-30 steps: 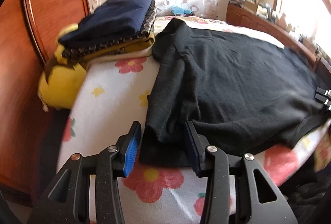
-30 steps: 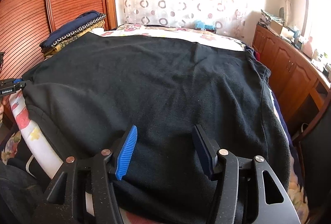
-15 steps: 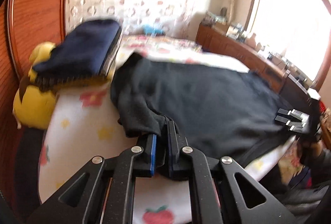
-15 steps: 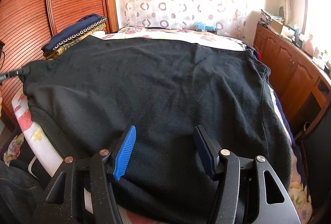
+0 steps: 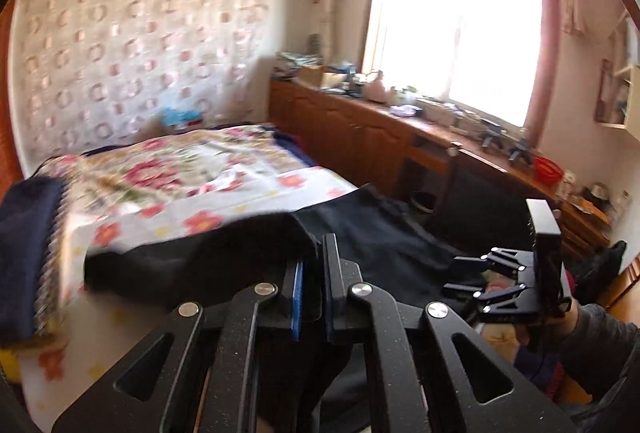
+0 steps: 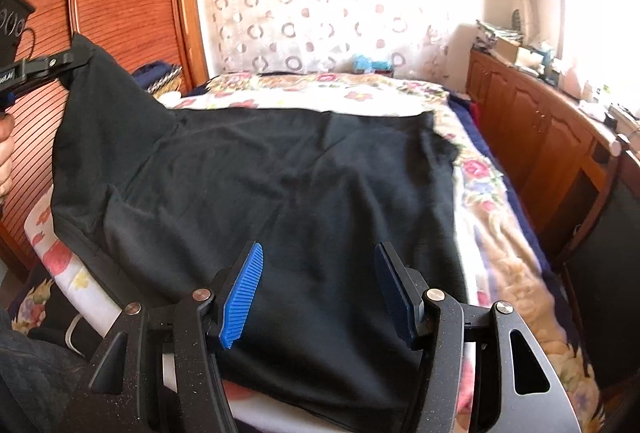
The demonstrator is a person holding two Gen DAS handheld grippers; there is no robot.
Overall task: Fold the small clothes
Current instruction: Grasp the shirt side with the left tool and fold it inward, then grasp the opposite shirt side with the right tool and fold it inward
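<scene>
While clamped on black garment (image 6: 304,193): left claw (image 5: 311,297); right claw (image 6: 318,293) agape, empty.

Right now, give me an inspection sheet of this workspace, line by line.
Surface: bed with floral sheet.
Job's things: black garment spread on the bed, one corner lifted.
Clutter: folded clothes stack beside the garment.
Grippers: left gripper shut on the garment's lifted corner; right gripper open above the cloth, gripping nothing.
Cables: nothing seen.
Surroundings: wooden cabinets along the wall, bright window, patterned curtain.
</scene>
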